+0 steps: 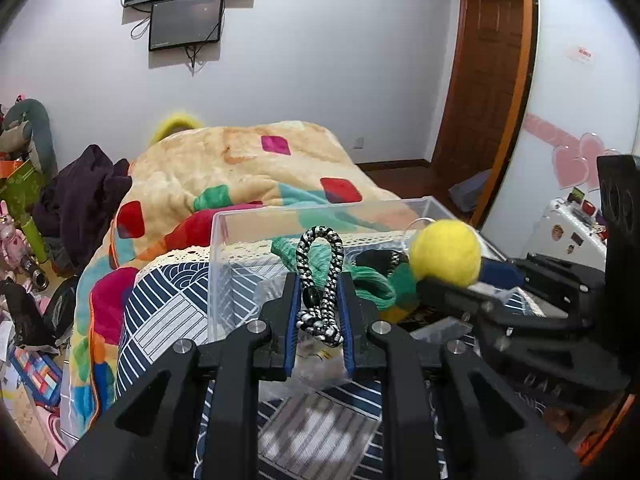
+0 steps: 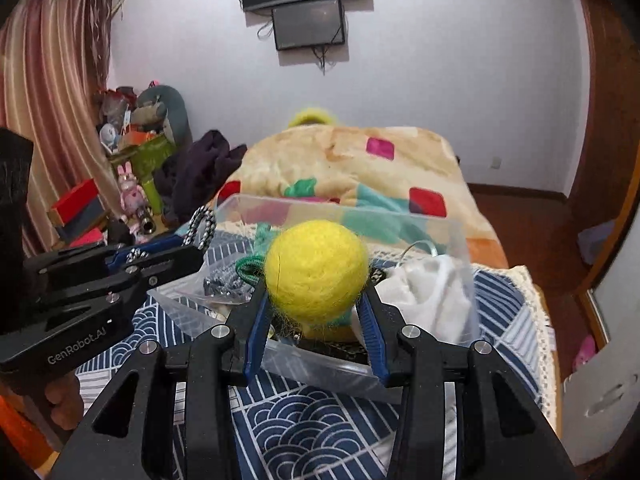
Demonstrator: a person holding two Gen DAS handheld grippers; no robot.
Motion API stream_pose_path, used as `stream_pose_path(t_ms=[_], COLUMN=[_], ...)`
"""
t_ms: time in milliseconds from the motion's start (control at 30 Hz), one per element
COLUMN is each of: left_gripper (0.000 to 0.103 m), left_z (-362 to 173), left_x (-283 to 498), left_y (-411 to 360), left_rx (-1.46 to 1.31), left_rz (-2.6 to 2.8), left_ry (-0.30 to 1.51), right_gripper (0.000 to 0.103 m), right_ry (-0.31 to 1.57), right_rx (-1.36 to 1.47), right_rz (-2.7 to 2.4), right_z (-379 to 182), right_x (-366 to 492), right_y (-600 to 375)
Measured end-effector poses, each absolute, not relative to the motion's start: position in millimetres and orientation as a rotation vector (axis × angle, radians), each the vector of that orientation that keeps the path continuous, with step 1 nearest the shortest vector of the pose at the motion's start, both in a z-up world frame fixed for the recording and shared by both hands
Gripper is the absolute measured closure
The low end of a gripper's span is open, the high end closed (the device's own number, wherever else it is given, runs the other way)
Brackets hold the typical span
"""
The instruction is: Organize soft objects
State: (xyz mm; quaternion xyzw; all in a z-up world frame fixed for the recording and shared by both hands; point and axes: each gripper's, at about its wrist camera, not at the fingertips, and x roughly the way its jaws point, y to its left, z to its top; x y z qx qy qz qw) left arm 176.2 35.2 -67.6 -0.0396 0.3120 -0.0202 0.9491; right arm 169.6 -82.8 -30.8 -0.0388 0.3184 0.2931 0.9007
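My left gripper [image 1: 319,280] is shut on a black-and-white braided cord loop [image 1: 320,276] and holds it over the clear plastic box [image 1: 240,216]. My right gripper [image 2: 316,292] is shut on a yellow felt ball [image 2: 316,266], also above the box [image 2: 400,216]. The ball shows in the left wrist view [image 1: 446,252] to the right of the cord. The left gripper [image 2: 160,258] with the cord [image 2: 202,226] shows at the left of the right wrist view. Inside the box lie green cord [image 1: 374,286], a white soft bundle [image 2: 428,296] and dark items.
The box stands on a navy-and-white patterned cloth [image 2: 320,432] with a lace edge. Behind it lies a colourful blanket on a bed [image 1: 240,168]. Dark clothes [image 1: 80,196] and toy clutter [image 2: 132,152] sit at the left. A wooden door [image 1: 484,80] is at the right.
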Motion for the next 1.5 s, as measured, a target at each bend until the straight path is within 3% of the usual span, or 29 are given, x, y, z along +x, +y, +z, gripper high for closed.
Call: stream_pose_path(t_ms=[367,400,500,700,1033,1433,1500], left_gripper=[0.085,0.084,0.065,0.055,0.055,0.055,0.050], left_z=[-91.2,-92.5,-93.8,-90.7,-58.2,14.0,23.4], left_x=[197.4,197.8,197.4,187.4,154.0,89.3,77.9], left_y=[37.3,35.8,32.5,39.3,39.8,31.9,28.9], left_rx=[-0.118,-0.109,-0.087,-0.102,-0.136,-0.118,-0.104], left_rz=[-0.036,-0.031,-0.012,-0.020,-0.066,-0.083,-0.080], left_ry=[0.699,0.701,0.710,0.696,0.607,0.371,0.334], right_gripper=[0.064,0.064,0.062,0.043,0.042,0.042,0.040], right_ry=[0.732,0.729,0.719,0.727,0.668,0.427,0.392], right_rx=[-0.085,-0.090,-0.128,-0.100,-0.046,0.002,0.005], right_rz=[0.585,0.583,0.574,0.583,0.593,0.591,0.592], right_z=[-48.2,-48.0,-47.3,-44.2,-20.7,47.4,56.1], right_x=[183.3,181.5,176.4,176.8,167.5,121.6,113.6], right_y=[-78.2,-78.1,-76.5,-84.1,-97.0,-123.6,-126.4])
